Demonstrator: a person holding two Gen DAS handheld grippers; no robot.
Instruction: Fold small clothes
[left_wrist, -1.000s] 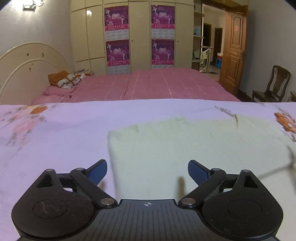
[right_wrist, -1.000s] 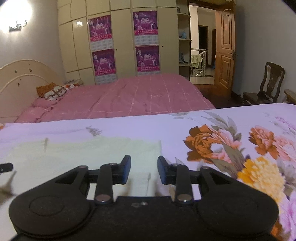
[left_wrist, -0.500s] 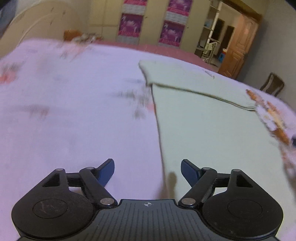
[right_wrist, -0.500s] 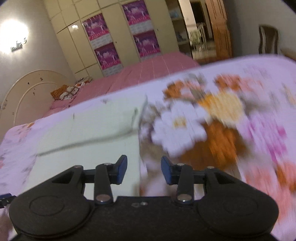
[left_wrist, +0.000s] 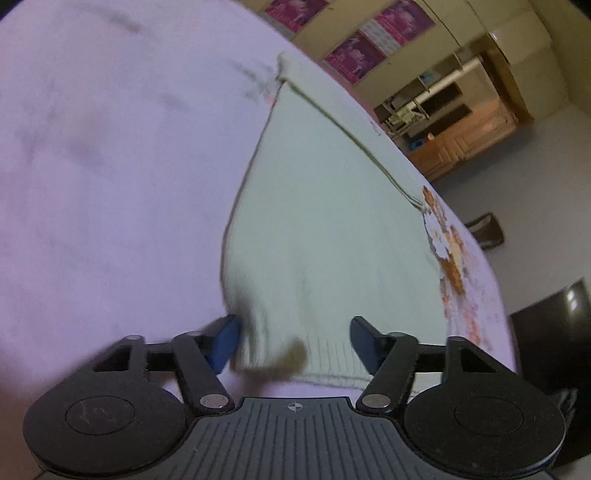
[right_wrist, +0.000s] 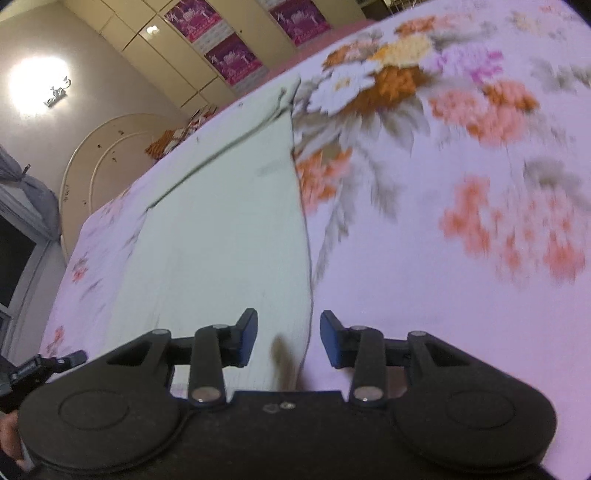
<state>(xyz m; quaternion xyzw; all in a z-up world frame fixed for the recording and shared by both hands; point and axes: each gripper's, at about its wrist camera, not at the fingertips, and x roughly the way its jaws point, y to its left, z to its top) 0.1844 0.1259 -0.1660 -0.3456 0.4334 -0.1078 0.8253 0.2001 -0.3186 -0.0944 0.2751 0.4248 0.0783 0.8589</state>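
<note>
A pale green knit garment (left_wrist: 325, 229) lies flat on a floral sheet, with a folded band across its far end. My left gripper (left_wrist: 293, 341) is open over its near left corner, with the ribbed hem between the blue fingertips. In the right wrist view the same garment (right_wrist: 229, 229) stretches away from me. My right gripper (right_wrist: 288, 338) is open over its near right corner, with the garment's right edge running between the fingertips. The left gripper (right_wrist: 44, 365) shows at the lower left of that view.
The pink floral sheet (right_wrist: 461, 192) covers the work surface around the garment. Behind it stand a pink bed and headboard (right_wrist: 110, 155), a wardrobe with posters (left_wrist: 354, 55) and a wooden door (left_wrist: 476, 136). A chair (left_wrist: 487, 232) stands at the right.
Both grippers have dropped and tilted down from the garment's far end to its near hem corners. The jaws have stayed open. The views are blurred by motion.
</note>
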